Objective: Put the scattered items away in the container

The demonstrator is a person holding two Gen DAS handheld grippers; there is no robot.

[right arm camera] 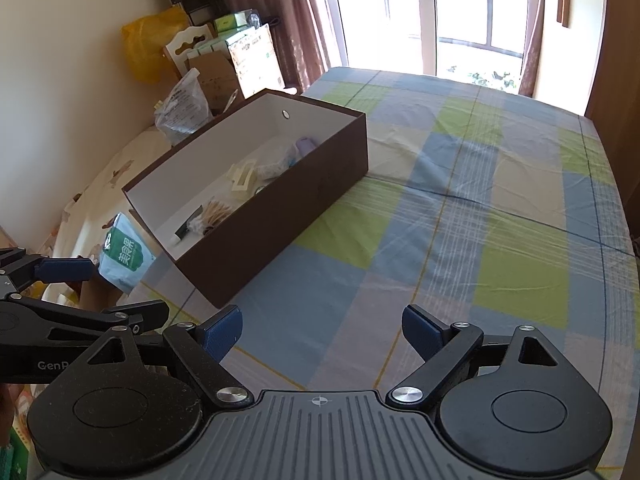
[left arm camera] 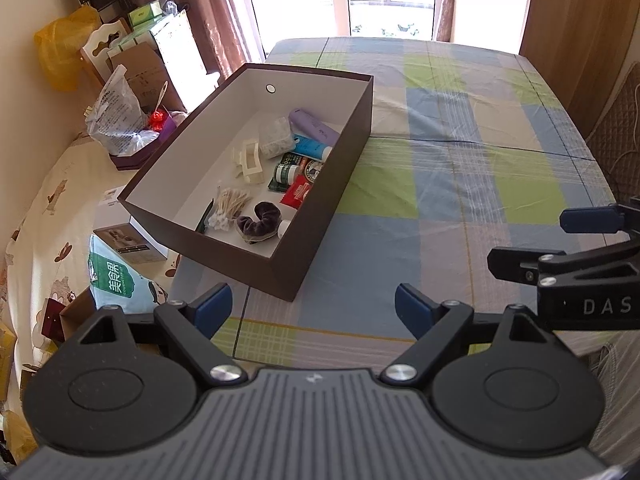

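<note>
A checked blue-and-green tablecloth [left arm camera: 460, 168] covers the table by a bright window. The brown box [left arm camera: 320, 208] sits at ten o'clock from both claws, already holding cotton swabs [left arm camera: 232, 204], a purple scrunchie [left arm camera: 258, 222], a cream hair clip [left arm camera: 250, 160] and tubes. No loose item shows on the cloth, so tidying looks finished. The left gripper [left arm camera: 313, 308] and right gripper [right arm camera: 322, 330] hang wide and empty, drawn back near the table edge.

Cream wall [right arm camera: 60, 60], brown curtains [left arm camera: 224, 20], bright glass doors [right arm camera: 460, 8] (overexposed), checked tablecloth [left arm camera: 460, 168]
</note>
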